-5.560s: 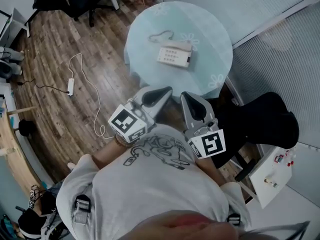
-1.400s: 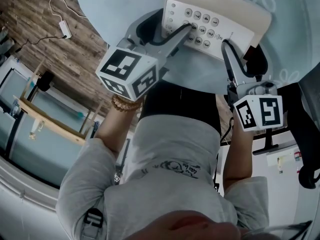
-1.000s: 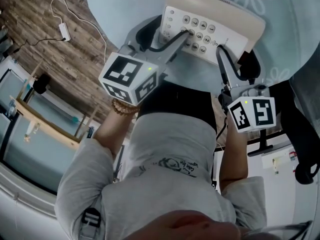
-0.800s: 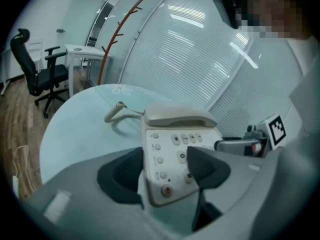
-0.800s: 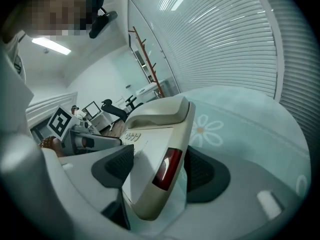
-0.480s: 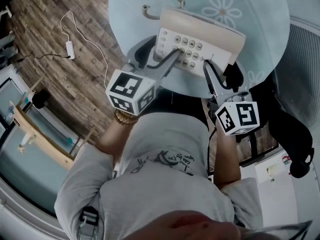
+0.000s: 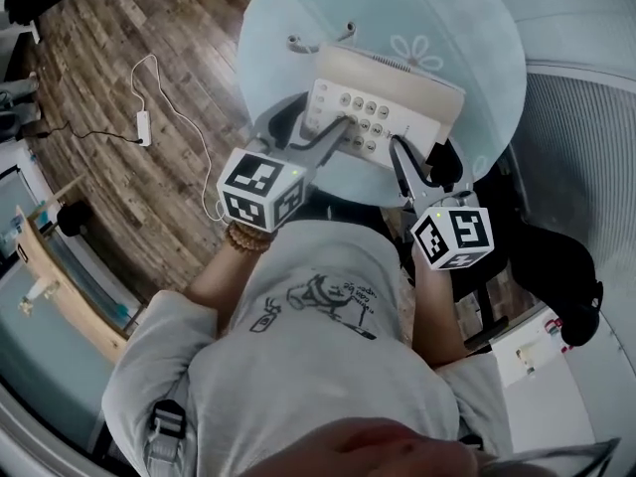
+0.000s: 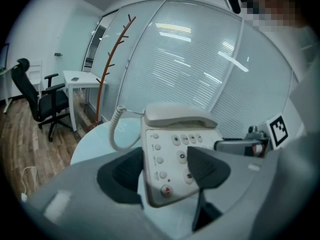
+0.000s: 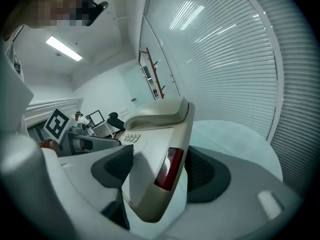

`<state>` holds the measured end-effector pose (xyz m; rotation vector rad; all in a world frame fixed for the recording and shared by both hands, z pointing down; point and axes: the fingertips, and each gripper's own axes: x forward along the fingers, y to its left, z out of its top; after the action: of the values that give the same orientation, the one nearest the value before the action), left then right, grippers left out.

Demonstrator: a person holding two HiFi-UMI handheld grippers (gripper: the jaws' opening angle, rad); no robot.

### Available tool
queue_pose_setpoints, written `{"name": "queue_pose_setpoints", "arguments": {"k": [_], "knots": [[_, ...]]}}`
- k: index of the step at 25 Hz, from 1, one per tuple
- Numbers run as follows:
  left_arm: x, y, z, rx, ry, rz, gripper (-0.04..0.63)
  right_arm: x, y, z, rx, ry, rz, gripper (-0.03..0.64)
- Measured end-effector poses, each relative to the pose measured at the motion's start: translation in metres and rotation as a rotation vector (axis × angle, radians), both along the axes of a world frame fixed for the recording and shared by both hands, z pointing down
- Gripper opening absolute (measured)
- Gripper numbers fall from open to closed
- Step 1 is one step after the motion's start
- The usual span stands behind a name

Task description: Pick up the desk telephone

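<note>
Since a second back both grippers and the desk telephone [image 7: 397, 107] had risen together; the phone looked bigger against the round table [image 7: 487, 28], so I judged it lifted clear. Head view: phone hung over the table's 6 o'clock half, long axis roughly 9-to-3, handset [image 7: 397, 71] along the far edge at 12, coiled cord [image 7: 318, 40] trailing off toward 11. Left gripper [image 7: 316, 132] was clamped on the phone's 8 o'clock corner, right gripper [image 7: 422, 162] on the 4 o'clock corner; both equally near, one per short end. Left gripper view: jaws of the left gripper [image 8: 165, 171] stood wide but closed on the telephone [image 8: 175, 149], one pad on its left side wall and the other pressed on the keypad face; body ran away toward 12, cord [image 8: 115, 129] hung at 10, table [image 8: 95, 144] lay below. Right gripper view: right gripper [image 9: 160, 176] was likewise shut on the telephone [image 9: 160, 149], pads either side of its right end with the red lens between them, and the table [image 9: 235, 139] sat beneath at 3. Judgement: the lift depended on both ends staying level, or the handset could slide off its cradle.
</note>
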<state>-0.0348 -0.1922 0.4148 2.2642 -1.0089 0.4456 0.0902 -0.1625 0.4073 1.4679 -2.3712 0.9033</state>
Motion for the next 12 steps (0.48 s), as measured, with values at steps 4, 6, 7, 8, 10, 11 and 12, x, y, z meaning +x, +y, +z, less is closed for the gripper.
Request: {"name": "queue_pose_setpoints", "arguments": {"k": [4, 6, 7, 8, 10, 11, 12], "knots": [[0.006, -0.002, -0.021, 0.028, -0.001, -0.008, 0.275, 0.006, -0.003, -0.021, 0.031, -0.002, -0.002, 0.316], [0.008, -0.004, -0.035, 0.04, 0.001, -0.011, 0.276, 0.008, -0.006, -0.035, 0.046, 0.004, -0.004, 0.316], [0.008, -0.005, -0.043, 0.047, 0.003, -0.013, 0.275, 0.008, -0.007, -0.043, 0.053, 0.006, -0.004, 0.316], [0.009, -0.005, -0.05, 0.055, 0.006, -0.016, 0.276, 0.009, -0.007, -0.051, 0.061, 0.007, -0.004, 0.317], [0.009, -0.002, -0.065, 0.069, 0.013, -0.022, 0.276, 0.009, -0.005, -0.065, 0.077, 0.012, -0.005, 0.318], [0.008, 0.0, -0.071, 0.076, 0.015, -0.024, 0.276, 0.008, -0.003, -0.072, 0.085, 0.015, -0.005, 0.318], [0.008, 0.001, -0.078, 0.083, 0.018, -0.025, 0.276, 0.008, -0.002, -0.079, 0.092, 0.019, -0.005, 0.318]]}}
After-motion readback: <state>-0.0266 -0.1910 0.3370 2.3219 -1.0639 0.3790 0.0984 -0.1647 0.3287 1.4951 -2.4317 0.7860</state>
